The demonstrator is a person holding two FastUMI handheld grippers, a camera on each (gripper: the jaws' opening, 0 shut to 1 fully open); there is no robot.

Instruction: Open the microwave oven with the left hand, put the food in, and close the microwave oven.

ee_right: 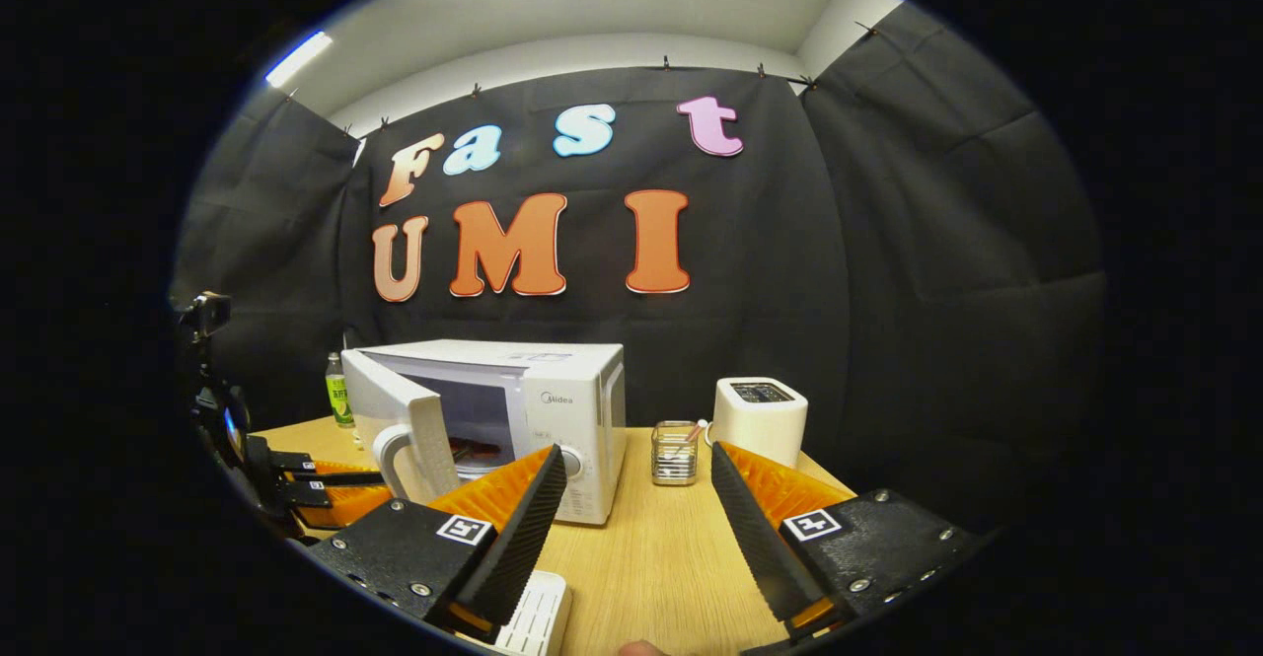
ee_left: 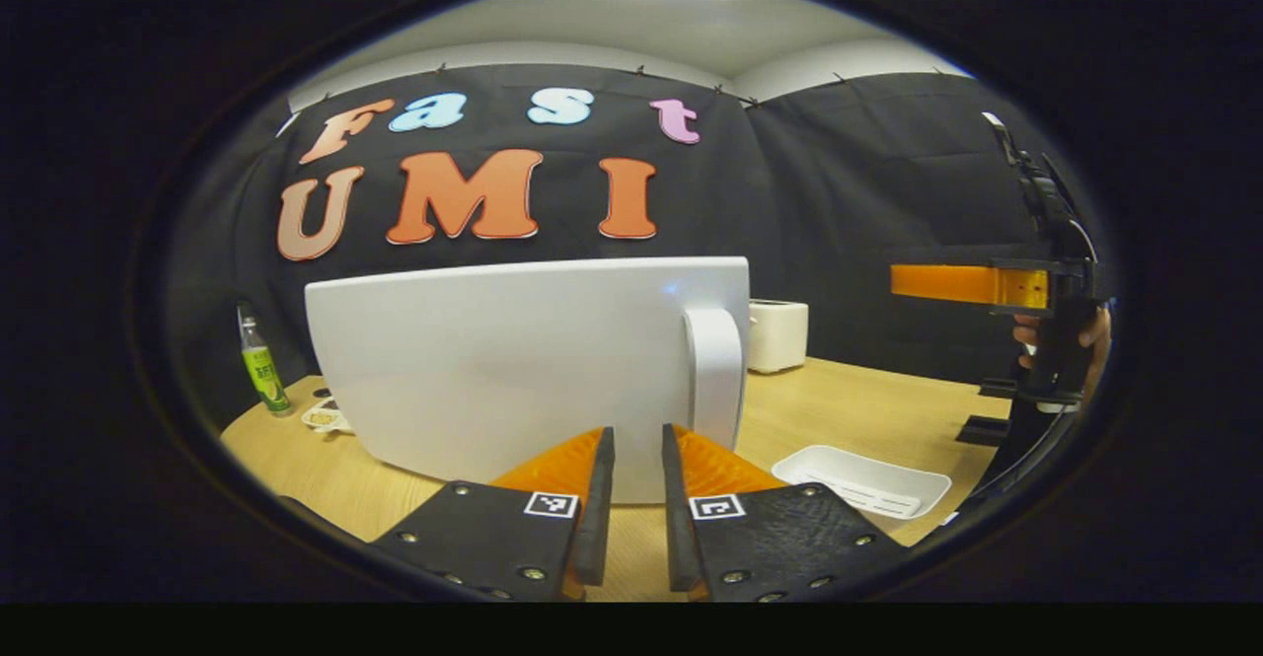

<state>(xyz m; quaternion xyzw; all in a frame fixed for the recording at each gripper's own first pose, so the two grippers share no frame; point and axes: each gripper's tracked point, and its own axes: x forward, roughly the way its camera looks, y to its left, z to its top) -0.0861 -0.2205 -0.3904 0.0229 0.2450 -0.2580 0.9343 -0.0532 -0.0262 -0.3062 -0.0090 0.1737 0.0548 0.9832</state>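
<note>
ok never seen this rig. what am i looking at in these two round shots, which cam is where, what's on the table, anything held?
There is no robot arm. A person carries a handheld two-finger gripper in each hand, and a fisheye camera rides on each, looking along its fingers.

The left gripper view shows the left gripper at the bottom, fingers close together with a narrow gap and nothing between them, facing the outside of the microwave door and its handle. The other gripper, with the hand holding it, shows at the right.

The right gripper view shows the right gripper open wide and empty. Ahead, the microwave stands with its door swung open; something dark red sits inside, too small to identify.

On the wooden table: a white toaster, a small glass, a green bottle, a white tray.
</note>
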